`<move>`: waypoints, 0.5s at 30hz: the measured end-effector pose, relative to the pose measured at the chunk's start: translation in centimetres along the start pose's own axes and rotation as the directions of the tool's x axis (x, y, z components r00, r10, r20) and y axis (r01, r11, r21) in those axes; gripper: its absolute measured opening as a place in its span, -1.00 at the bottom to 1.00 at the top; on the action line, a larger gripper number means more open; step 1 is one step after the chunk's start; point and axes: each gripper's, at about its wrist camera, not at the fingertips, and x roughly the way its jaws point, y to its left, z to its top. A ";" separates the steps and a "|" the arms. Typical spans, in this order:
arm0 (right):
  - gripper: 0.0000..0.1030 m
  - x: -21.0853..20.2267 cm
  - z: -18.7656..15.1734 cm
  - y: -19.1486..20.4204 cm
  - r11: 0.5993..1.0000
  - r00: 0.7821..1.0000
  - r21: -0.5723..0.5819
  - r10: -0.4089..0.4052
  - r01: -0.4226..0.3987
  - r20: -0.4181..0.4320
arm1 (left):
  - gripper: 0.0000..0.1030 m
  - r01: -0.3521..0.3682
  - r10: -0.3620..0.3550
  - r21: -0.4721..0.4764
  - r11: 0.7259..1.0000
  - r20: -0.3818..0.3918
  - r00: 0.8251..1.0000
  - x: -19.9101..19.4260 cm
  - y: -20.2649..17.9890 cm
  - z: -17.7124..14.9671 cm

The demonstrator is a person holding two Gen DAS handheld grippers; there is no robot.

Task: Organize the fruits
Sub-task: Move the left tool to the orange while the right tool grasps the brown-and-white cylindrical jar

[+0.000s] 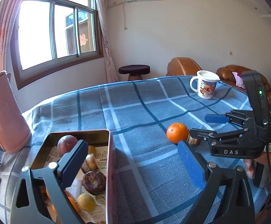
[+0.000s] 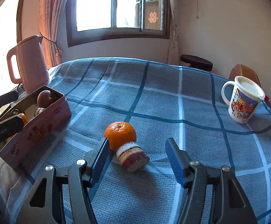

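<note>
An orange (image 2: 120, 134) lies on the blue checked cloth, touching a cut red-skinned fruit piece (image 2: 132, 156) in front of it. My right gripper (image 2: 138, 156) is open, its fingers on either side of the piece, low over the cloth; it also shows in the left wrist view (image 1: 204, 125) beside the orange (image 1: 177, 132). My left gripper (image 1: 133, 160) is open and empty, one finger over the pink tin (image 1: 110, 160). The tin holds several fruits, among them a purple passion fruit (image 1: 66, 144) and a dark one (image 1: 94, 182). The tin shows at the left of the right wrist view (image 2: 42, 128).
A pink kettle (image 2: 32, 63) stands behind the tin at the table's left edge. A white cartoon mug (image 2: 244, 100) with a lid stands at the far right. Brown sofas (image 1: 184, 66) and a dark stool (image 1: 134, 71) are beyond the table.
</note>
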 end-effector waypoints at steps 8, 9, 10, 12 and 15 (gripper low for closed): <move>-0.06 2.2 -0.4 0.5 0.999 0.992 -0.015 0.034 -0.036 -0.119 | 0.92 0.018 -0.017 0.036 0.999 -0.034 0.999 2.2 -2.0 0.7; -0.11 2.3 -0.5 0.4 0.999 0.991 -0.011 0.034 -0.036 -0.126 | 0.92 0.017 -0.016 0.039 0.999 -0.036 0.999 2.3 -2.2 0.7; -0.11 2.2 -0.5 0.3 0.999 0.991 -0.007 0.038 -0.040 -0.128 | 0.92 0.020 -0.018 0.044 0.999 -0.038 0.999 2.5 -2.4 0.8; -0.12 2.1 -0.6 0.2 0.999 0.991 -0.003 0.044 -0.045 -0.125 | 0.92 0.026 -0.024 0.046 0.999 -0.039 0.999 2.6 -2.7 0.8; -0.12 1.4 -0.5 0.1 1.000 0.996 0.004 0.026 -0.026 -0.089 | 0.92 0.043 -0.040 0.048 0.998 -0.051 0.998 3.1 -3.1 1.1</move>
